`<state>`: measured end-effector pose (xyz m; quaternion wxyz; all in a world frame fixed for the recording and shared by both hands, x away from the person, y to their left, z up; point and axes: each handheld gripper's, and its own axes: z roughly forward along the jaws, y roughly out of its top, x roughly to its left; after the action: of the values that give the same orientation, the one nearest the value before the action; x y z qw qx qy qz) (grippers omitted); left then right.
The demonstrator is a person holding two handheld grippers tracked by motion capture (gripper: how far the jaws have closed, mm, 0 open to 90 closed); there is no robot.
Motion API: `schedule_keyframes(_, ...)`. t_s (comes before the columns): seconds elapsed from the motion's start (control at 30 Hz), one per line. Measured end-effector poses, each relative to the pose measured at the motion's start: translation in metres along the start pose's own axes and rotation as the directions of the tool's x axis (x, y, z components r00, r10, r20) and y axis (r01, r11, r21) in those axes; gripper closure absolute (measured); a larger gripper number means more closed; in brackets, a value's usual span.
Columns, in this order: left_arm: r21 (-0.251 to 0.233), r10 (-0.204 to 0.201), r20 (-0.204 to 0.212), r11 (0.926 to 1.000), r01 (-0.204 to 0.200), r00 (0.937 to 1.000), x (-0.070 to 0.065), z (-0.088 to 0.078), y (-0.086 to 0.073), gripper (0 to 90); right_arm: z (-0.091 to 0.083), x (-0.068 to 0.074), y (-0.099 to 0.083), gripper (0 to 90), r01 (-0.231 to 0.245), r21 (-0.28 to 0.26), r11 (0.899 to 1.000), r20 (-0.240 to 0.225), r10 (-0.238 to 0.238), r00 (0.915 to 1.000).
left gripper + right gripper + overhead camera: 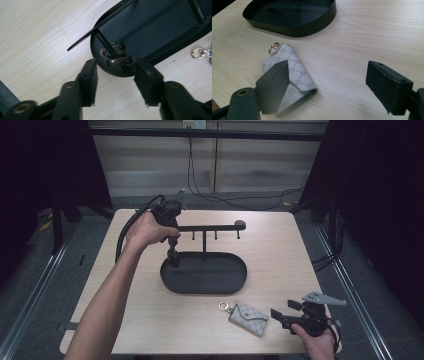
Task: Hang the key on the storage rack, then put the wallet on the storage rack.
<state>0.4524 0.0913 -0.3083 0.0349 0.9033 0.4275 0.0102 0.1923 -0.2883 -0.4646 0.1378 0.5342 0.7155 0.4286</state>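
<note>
In the high view, a pale wooden surface (150,320) is seen carrying a black oval metal tray (204,272) from which a thin post rises to a horizontal hook bar (210,227). The left gripper (172,255) is held pointing down over the tray's left end, probably because something has been set there. A small grey monogram-patterned fabric key pouch (248,318) with a gold ring (223,307) lies on the surface in front of the tray, just left of the right gripper (278,316), which is rested low near the front edge and aimed at the pouch.

In the left gripper view, the jaws are seen parted with nothing pressed between them; a small dark key fob (117,56) lies inside the tray's rounded end, apart from both pads (apparently just let go). The tray rim and a thin rod stand close to the fob, so any re-grip would be crowded.

In the right gripper view, the jaws are spread wide and empty. The pouch lies partly behind the left pad, not between the pads, so a sideways shift seems needed before closing. The tray wall beyond is well apart and no obstacle.
</note>
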Motion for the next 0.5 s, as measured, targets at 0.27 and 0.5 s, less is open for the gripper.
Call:
schedule_keyframes(0.27, -0.044, 0.030, 0.034, 0.9986, -0.028, 0.9990, 0.004, -0.003, -0.011, 35.2, 0.000, 0.001, 0.000, 18.6, 0.005, 0.004, 1.000, 0.004, -0.005, 1.0000)
schedule_keyframes(0.5, -0.126, 0.025, 0.027, 0.9918, -0.021, 0.9993, 0.005, -0.002, -0.031, 27.0, -0.001, 0.001, -0.001, 18.5, 0.007, 0.005, 1.000, 0.002, -0.007, 1.0000)
